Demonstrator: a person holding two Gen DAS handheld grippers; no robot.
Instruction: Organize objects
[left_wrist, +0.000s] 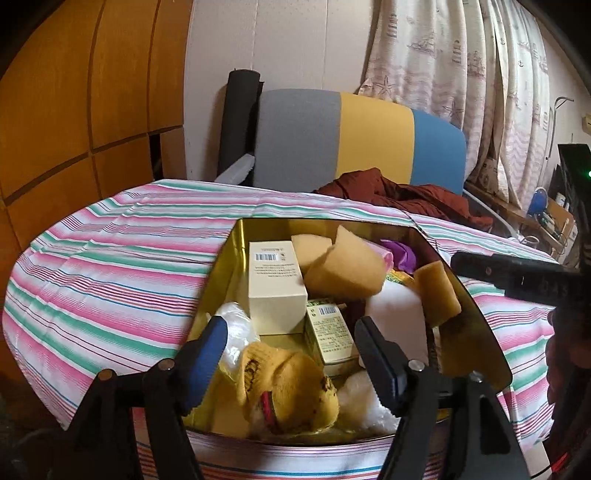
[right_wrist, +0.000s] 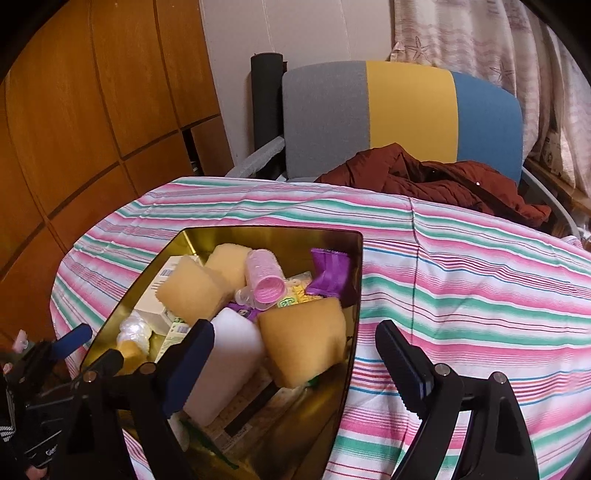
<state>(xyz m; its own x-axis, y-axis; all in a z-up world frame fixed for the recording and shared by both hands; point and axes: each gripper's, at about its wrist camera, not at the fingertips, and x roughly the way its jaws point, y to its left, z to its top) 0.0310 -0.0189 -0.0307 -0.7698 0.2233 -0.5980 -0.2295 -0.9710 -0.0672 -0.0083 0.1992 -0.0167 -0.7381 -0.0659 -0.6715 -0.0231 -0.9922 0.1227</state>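
While both grippers hover above it, the gold tin (left_wrist: 225, 254) sits on the striped tablecloth (left_wrist: 110, 266), filled with objects. The left gripper (left_wrist: 288, 354) has its jaws spread wide and empty, poised over a yellow sock (left_wrist: 288, 387) at the tin's near edge. The right gripper (right_wrist: 291, 362) likewise stands open, holding nothing, one finger above a white block (right_wrist: 229, 365), the other over bare cloth beside the tin. Inside lie tan sponges (right_wrist: 306, 343), a cream box (left_wrist: 275, 284), a pink hair roller (right_wrist: 264, 282) and a purple toy boot (right_wrist: 328, 277). Behind the table, a maroon jacket (right_wrist: 436, 181) lies on a grey, yellow and blue chair (right_wrist: 406, 110).
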